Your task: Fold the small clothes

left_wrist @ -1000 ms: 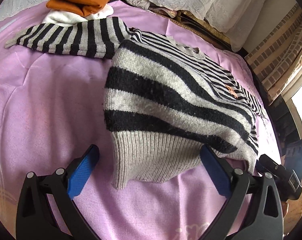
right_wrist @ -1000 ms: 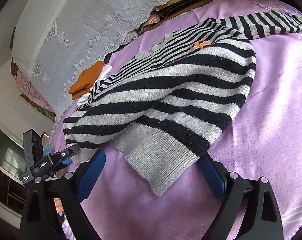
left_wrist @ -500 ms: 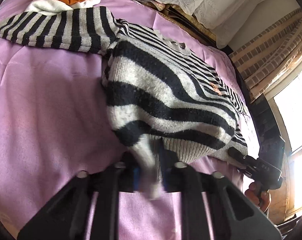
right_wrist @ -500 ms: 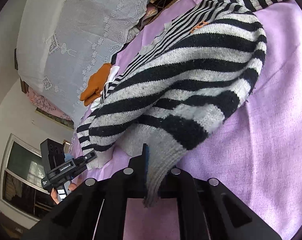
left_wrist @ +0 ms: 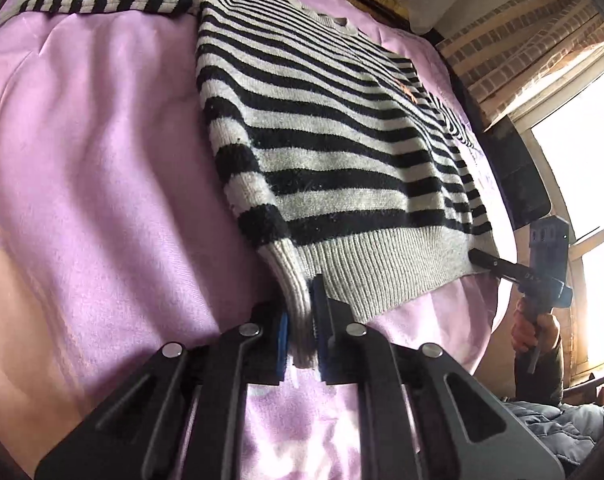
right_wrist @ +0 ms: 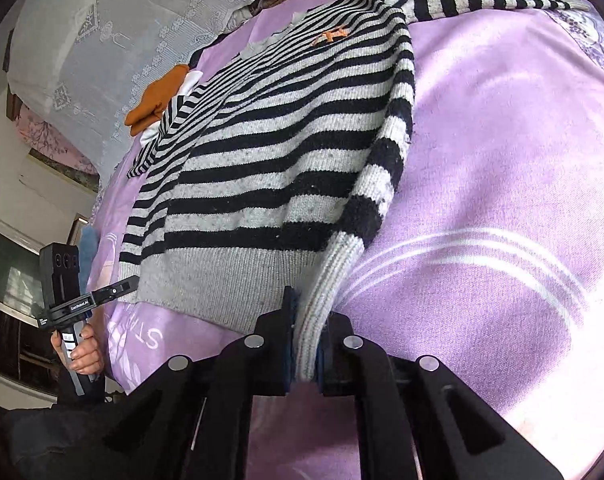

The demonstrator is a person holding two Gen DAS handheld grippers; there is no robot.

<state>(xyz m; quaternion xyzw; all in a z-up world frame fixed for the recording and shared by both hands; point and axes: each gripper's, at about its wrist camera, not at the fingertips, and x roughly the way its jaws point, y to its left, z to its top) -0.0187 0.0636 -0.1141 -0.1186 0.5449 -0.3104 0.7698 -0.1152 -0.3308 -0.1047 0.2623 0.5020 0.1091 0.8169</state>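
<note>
Lilac bedspread fills the ground ahead of both grippers, soft and lightly rumpled. On it, spread forward from the fingertips, lies the striped sweater, a thick black-and-grey knit with a plain grey ribbed hem nearest the grippers and its sleeves thrown out at the far end. It looks heavy for its size, limp and stretchy, so it will likely sag between two holds and drag on the cloth beneath rather than slide cleanly; the ribbed hem is the firmest place to take it, at the two corners.

That is where both holds are. The left gripper is closed tight on the hem corner directly in front of it, blue pads squeezing a bunched roll of rib. The right gripper is likewise clamped on the opposite hem corner, the knit rising taut from between its fingers.

Far beyond the sweater, to the left of the right gripper, a small orange garment sits folded.
</note>
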